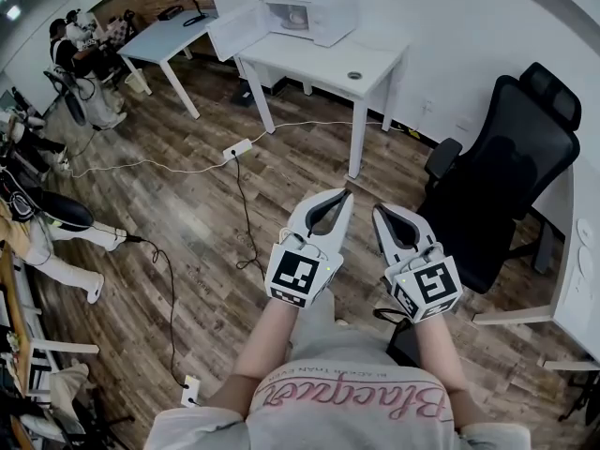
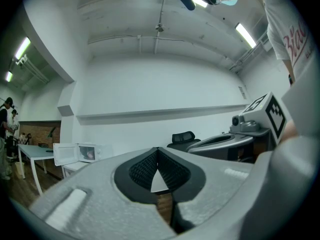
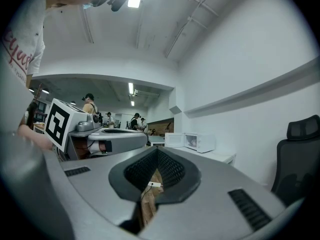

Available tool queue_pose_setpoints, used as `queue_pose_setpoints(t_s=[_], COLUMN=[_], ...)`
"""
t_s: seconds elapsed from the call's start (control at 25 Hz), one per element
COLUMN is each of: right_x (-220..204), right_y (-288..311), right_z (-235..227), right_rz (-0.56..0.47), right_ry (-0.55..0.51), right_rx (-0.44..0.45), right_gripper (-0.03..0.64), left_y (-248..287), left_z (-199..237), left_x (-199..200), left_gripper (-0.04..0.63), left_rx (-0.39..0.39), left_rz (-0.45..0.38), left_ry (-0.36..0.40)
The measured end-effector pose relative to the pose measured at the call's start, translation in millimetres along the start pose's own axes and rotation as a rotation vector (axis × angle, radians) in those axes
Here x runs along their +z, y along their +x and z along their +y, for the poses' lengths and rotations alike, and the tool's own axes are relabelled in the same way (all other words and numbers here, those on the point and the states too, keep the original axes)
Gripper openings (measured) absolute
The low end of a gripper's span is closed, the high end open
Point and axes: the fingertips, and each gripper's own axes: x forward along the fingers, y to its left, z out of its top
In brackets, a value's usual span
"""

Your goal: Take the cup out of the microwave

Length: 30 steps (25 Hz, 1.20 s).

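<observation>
The cup (image 1: pixel 297 16) sits inside the microwave (image 1: pixel 323 19), door swung open, on the white table (image 1: pixel 323 66), well apart from the person. Both the left gripper (image 1: pixel 340 195) and the right gripper (image 1: pixel 381 211) are held level, jaws pressed together with nothing between them. A cable (image 1: pixel 246 216) and power strip (image 1: pixel 236 147) lie across the floor between; a foot could snag there on the approach. Jaws opened too late would likely knock the cup over.
</observation>
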Motion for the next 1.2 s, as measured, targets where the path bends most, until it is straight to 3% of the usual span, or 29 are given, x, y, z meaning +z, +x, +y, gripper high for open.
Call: queue_pose_setpoints(t_s=[1.2], right_x=[-6.1], right_y=[135.7], right_z=[-46.4], right_rz=[0.009], right_ry=[0.022], right_rx=[0.028], right_gripper=[0.011], left_y=[67.9], left_z=[129.9], left_x=[-29.0], left_gripper=[0.005], left_rx=[0.045], left_rz=[0.018], left_ry=[-0.034])
